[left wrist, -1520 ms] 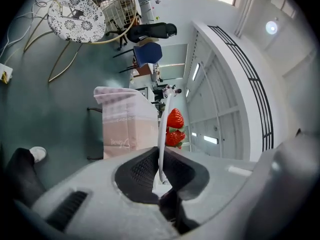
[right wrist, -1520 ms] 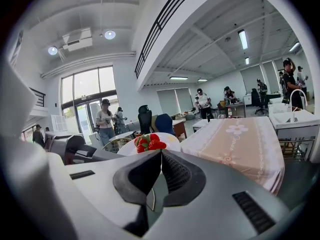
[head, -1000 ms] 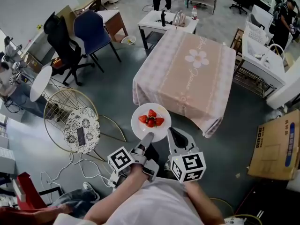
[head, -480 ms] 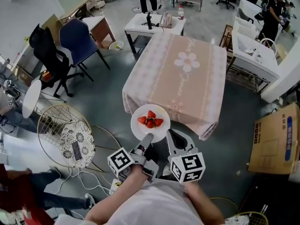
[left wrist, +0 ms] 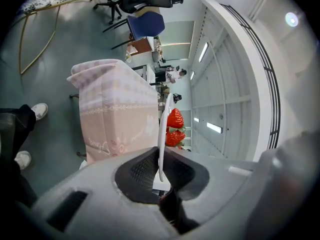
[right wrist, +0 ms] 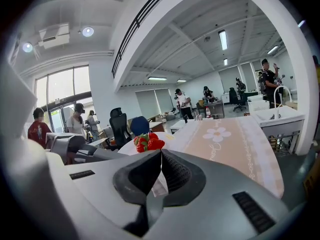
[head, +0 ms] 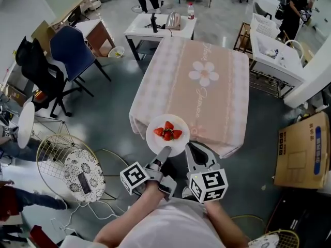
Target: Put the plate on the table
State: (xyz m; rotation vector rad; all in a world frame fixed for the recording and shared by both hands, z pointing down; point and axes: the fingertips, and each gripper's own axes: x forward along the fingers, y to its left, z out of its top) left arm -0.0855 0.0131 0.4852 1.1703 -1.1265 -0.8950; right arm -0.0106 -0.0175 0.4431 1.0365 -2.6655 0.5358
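Head view, left to right. Far left: one black office chair [head: 32, 61], one blue chair [head: 67, 46], and one wire chair [head: 54, 156] with a patterned cushion [head: 83, 173].

Bottom centre: two grippers, one marker cube [head: 135, 177] on each. The person's forearms [head: 124, 218] hide the rear of both.

Left gripper [head: 163, 153] has its jaws pinching the near rim of the plate [head: 154, 141]. Left gripper view confirms it: the rim runs edge-on between the pads.

One plate, white and round, so I've no long axis to call. It's held level, face up, reaching out from the grip toward the table. It carries one small heap of strawberries [head: 167, 131]. I count about four, but they overlap, so treat that as soft.

Right gripper [head: 193, 148] sits just beside the plate's right edge with its jaws pressed together. In right gripper view I see no plate rim between them.

Plate is in the air, overlapping the near edge of the one cloth-covered table [head: 207, 94]. I can't tell whether it's over the top or just short of it.

Behind that is one small white table [head: 139, 31]; the items on it are too small to name.

Far right: one cardboard box [head: 302, 151], its right side cut off by the frame.
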